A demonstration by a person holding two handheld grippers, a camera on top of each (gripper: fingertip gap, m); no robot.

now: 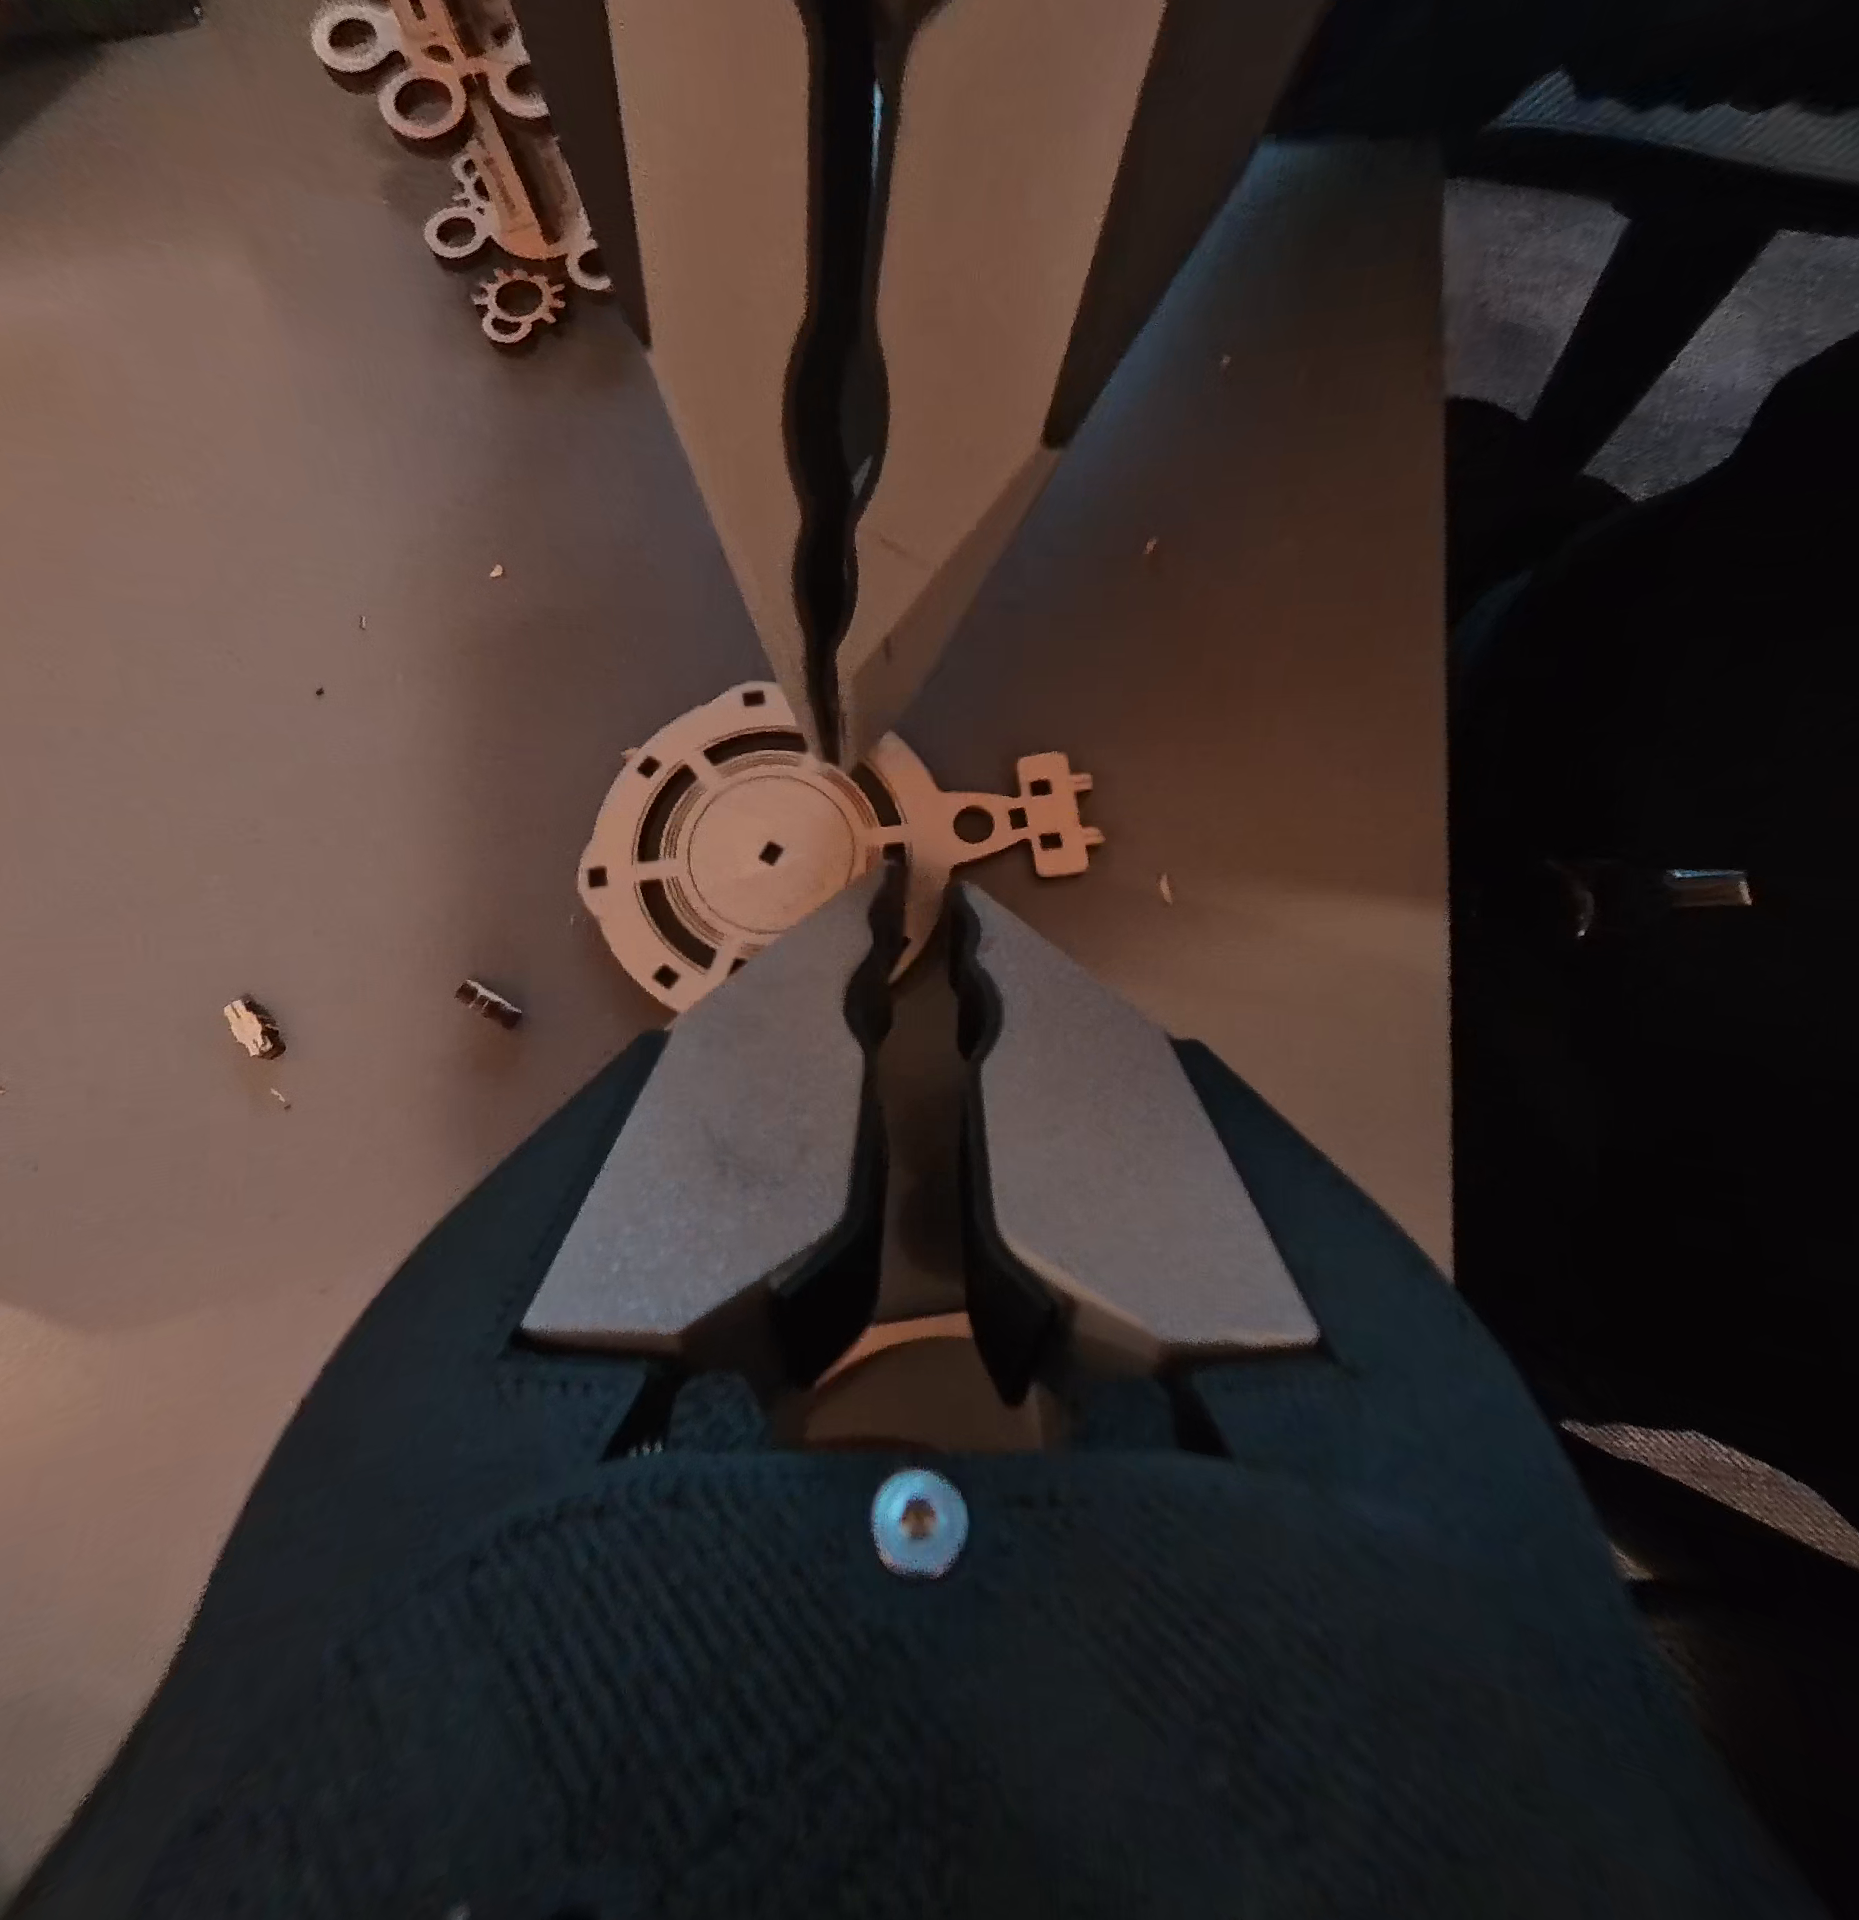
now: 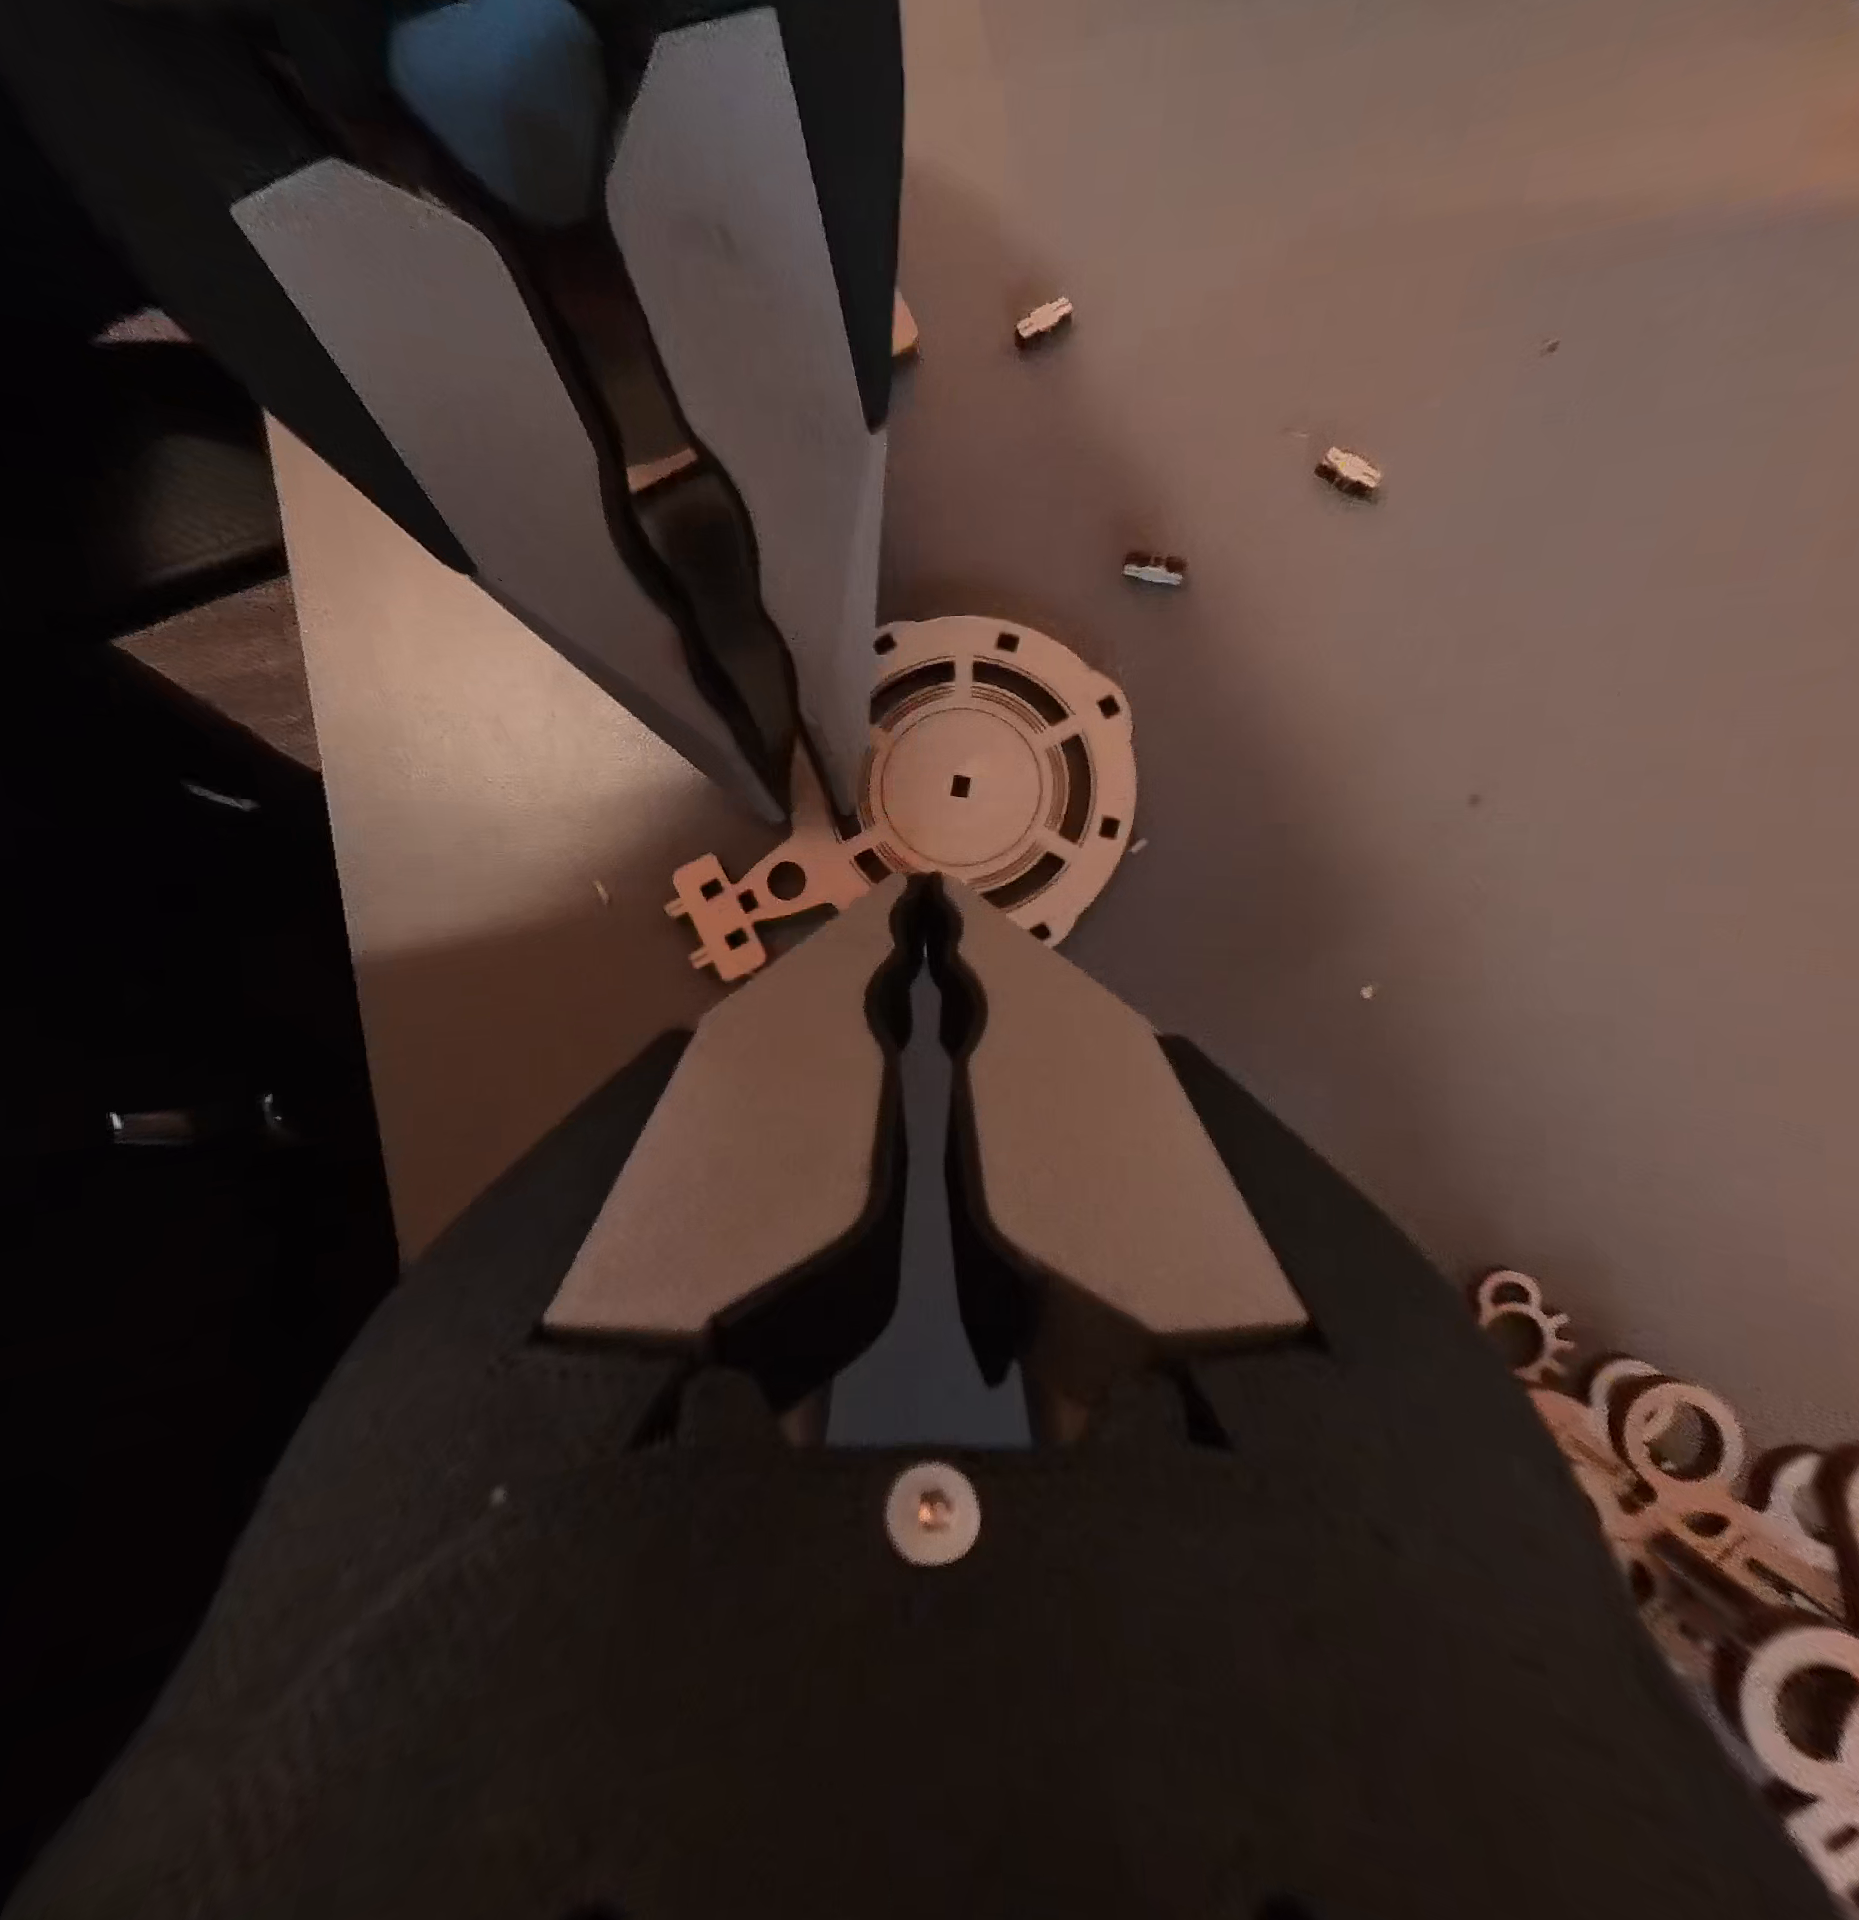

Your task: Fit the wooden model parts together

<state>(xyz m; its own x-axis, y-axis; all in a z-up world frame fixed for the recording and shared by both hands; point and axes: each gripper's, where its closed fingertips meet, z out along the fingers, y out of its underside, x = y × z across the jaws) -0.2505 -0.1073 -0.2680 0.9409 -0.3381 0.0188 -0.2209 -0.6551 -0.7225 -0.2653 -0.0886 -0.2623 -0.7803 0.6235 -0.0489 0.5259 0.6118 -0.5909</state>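
A round wooden disc assembly (image 1: 738,842) with slotted rings lies on the table. A wooden arm (image 1: 1008,826) with a hole and a T-shaped end sticks out from its rim toward the table edge. My left gripper (image 1: 925,894) has its jaws a narrow gap apart with the disc's rim between the tips, beside the arm's root. My right gripper (image 2: 925,885) is shut, its tips touching the disc's rim (image 2: 1008,790) next to the arm (image 2: 769,894). The two grippers meet the disc from opposite sides; the right gripper (image 1: 826,732) also shows in the left wrist view, the left gripper (image 2: 800,808) in the right wrist view.
A heap of ring-shaped wooden parts (image 1: 457,135) lies farther along the table (image 2: 1673,1455). Small loose wooden bits (image 1: 250,1029) (image 1: 486,1003) (image 2: 1349,470) (image 2: 1153,568) lie near the disc. The table edge (image 1: 1444,727) runs close by the arm, with a dark chair beyond it. My left and right fingertips are right by each other.
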